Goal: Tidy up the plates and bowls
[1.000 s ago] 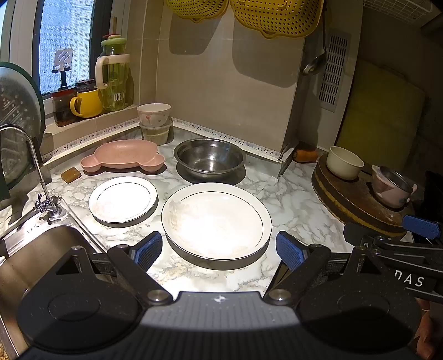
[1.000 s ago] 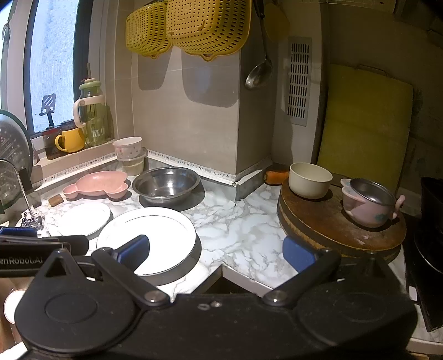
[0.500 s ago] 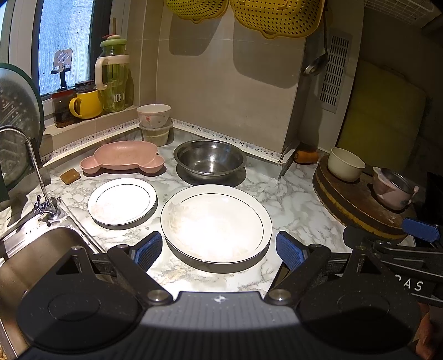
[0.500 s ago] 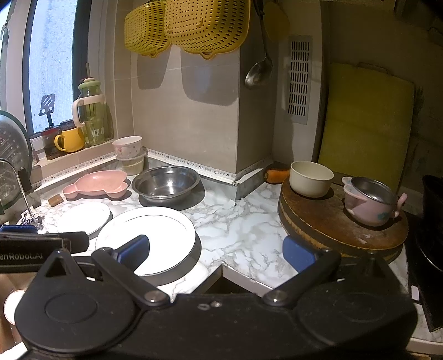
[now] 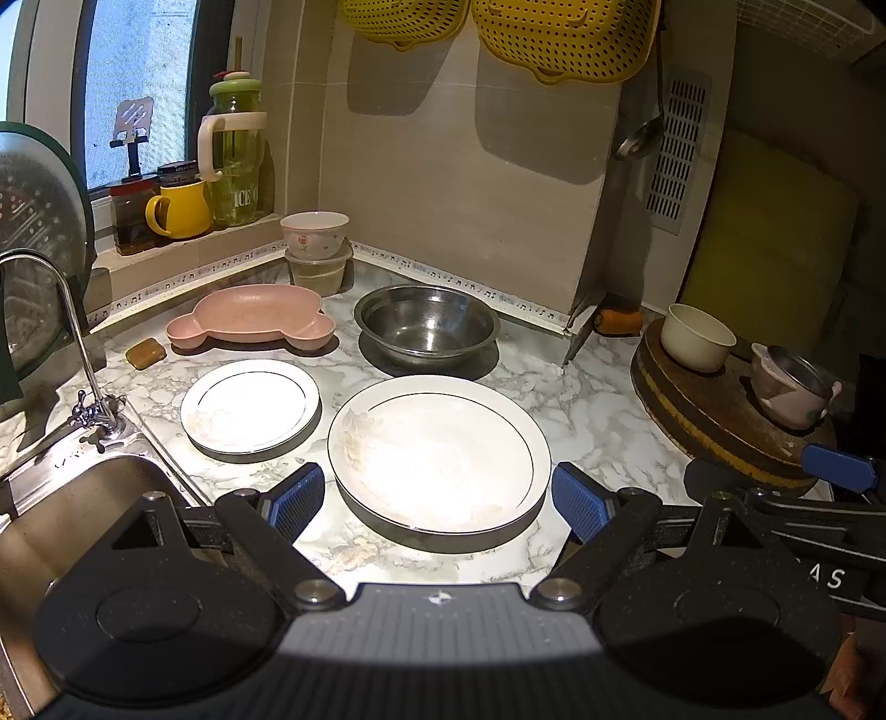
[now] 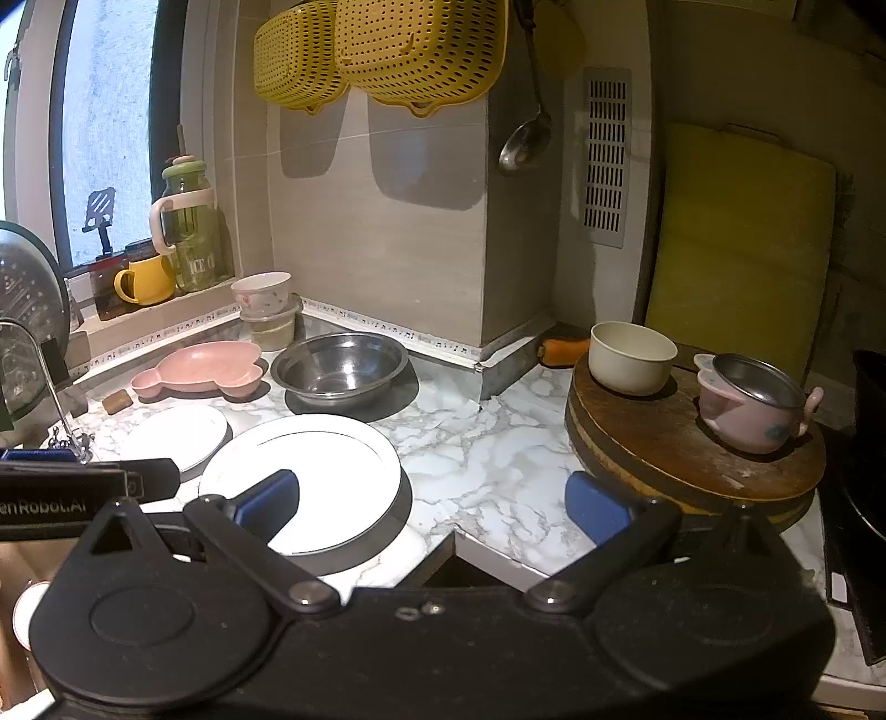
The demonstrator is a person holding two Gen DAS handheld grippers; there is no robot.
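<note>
A large white plate [image 5: 440, 451] lies on the marble counter, a small white plate [image 5: 250, 404] to its left. Behind them sit a pink bear-shaped dish [image 5: 252, 320], a steel bowl [image 5: 426, 327] and a floral bowl [image 5: 314, 235] stacked on a plastic tub. A cream bowl [image 5: 698, 337] and a pink pot with a steel bowl inside [image 5: 792, 385] stand on a round wooden board. My left gripper [image 5: 437, 501] is open and empty, just before the large plate. My right gripper [image 6: 432, 501] is open and empty above the counter's front edge, between the large plate [image 6: 302, 479] and the board [image 6: 692, 448].
A sink [image 5: 61, 520] and tap [image 5: 72, 332] are at the left. A green jug [image 5: 235, 155] and yellow mug [image 5: 180, 209] stand on the windowsill. Yellow colanders [image 5: 554, 39] and a ladle [image 5: 642, 133] hang on the wall. A dark stove [image 6: 864, 498] is at the far right.
The left gripper has eased slightly toward the large plate. The right gripper has barely moved. Nothing on the counter has shifted.
</note>
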